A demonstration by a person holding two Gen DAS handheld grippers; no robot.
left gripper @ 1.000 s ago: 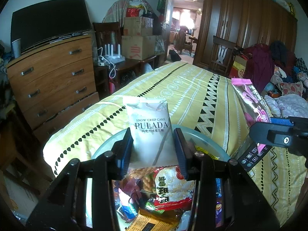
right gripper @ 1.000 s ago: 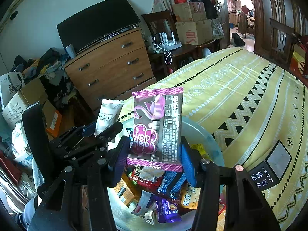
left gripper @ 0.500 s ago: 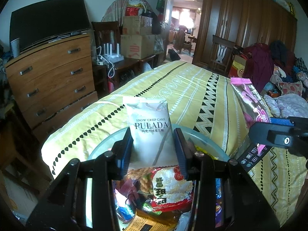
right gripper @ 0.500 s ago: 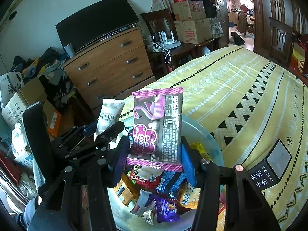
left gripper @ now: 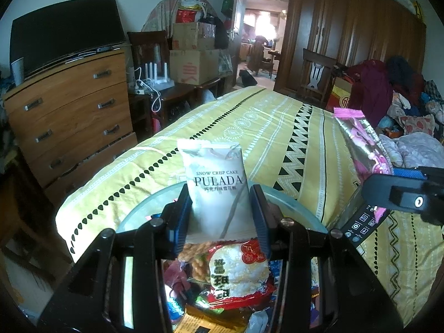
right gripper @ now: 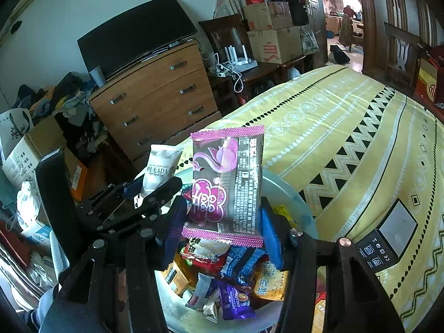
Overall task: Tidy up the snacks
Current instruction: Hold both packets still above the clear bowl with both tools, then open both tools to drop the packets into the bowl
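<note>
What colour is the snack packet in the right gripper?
Pink and dark brown packet, clearest in the right wrist view.

The left gripper (left gripper: 222, 216) has a black frame of angular plastic arms with triangular cut-outs, joined by round silver screw heads (one near each finger's base). Its fingers (left gripper: 180, 219) carry blue pads on their inner faces. The right gripper (right gripper: 222, 230) is built alike: black arms, blue pads, and copper-toned screw heads on its right side. At the near left edge a grey-blue sleeve (right gripper: 45, 302) shows.
</note>
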